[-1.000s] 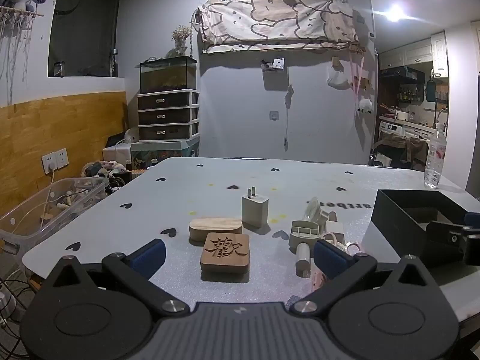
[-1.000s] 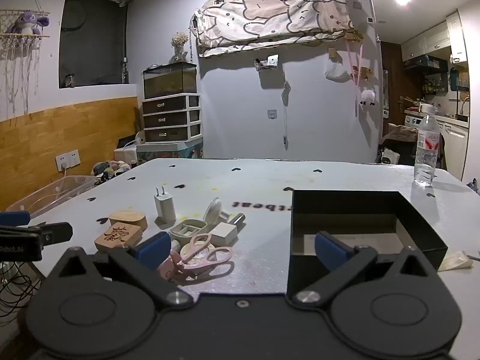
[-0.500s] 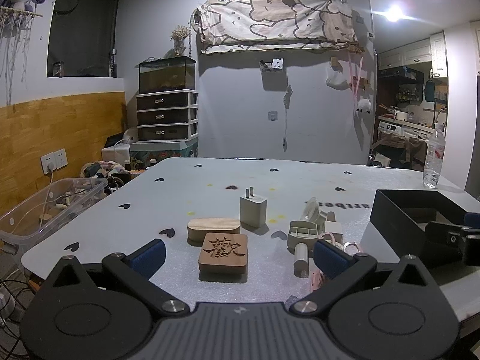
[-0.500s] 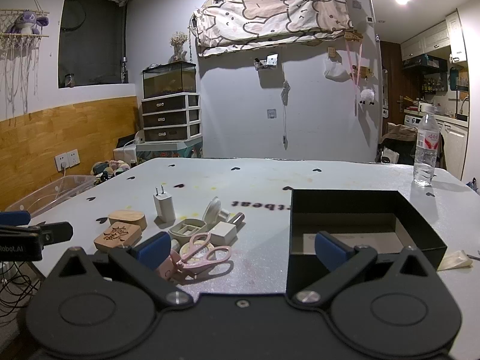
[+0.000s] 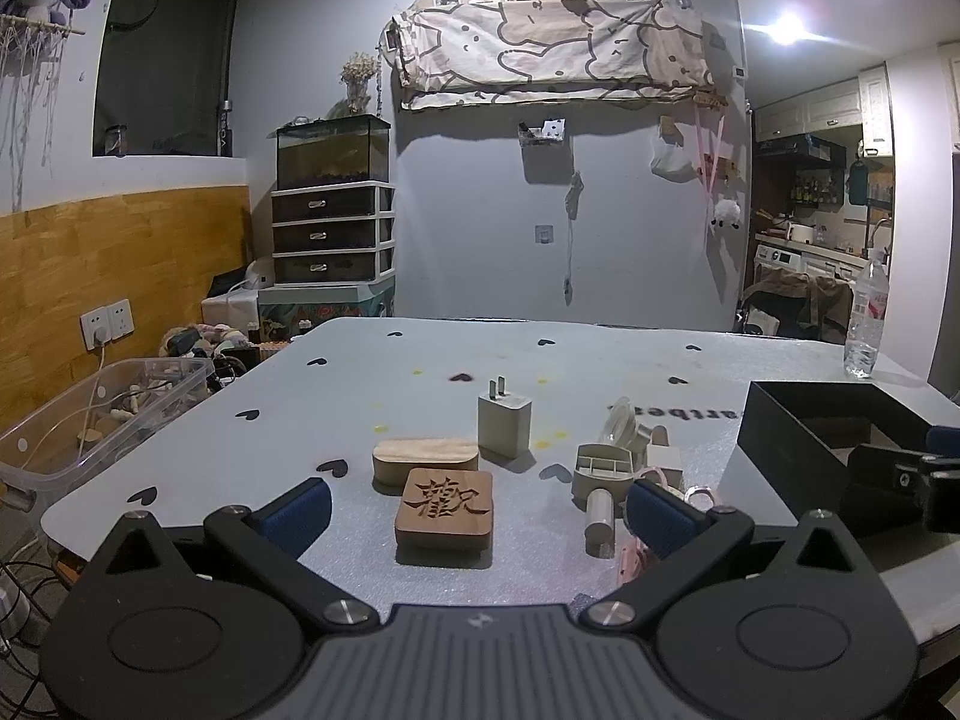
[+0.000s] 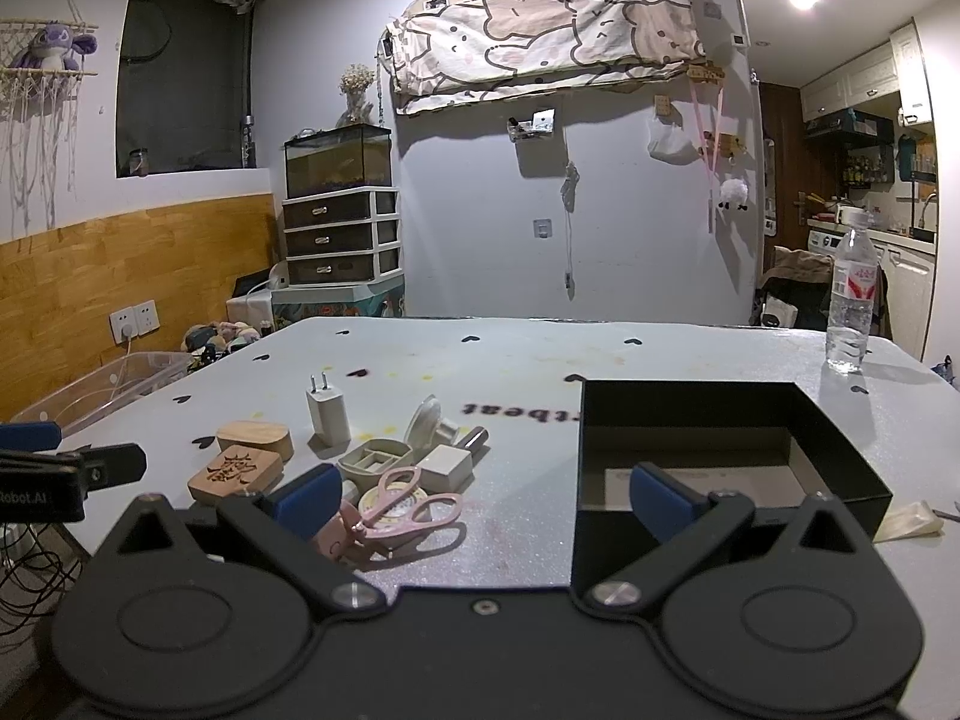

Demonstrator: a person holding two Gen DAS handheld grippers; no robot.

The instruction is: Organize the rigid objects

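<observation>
My left gripper [image 5: 477, 510] has crept slightly nearer the carved wooden block [image 5: 444, 508], which now sits between its wide-open fingers. My right gripper [image 6: 483, 495] is wide too, holding nothing. The block looks stiff and light; I would take it by its flat sides.

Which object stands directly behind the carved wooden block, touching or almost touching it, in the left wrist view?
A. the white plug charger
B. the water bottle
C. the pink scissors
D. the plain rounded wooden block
D: in the left wrist view the plain rounded wooden block lies just behind the carved wooden block, while the white plug charger stands farther back and to the right.
</observation>
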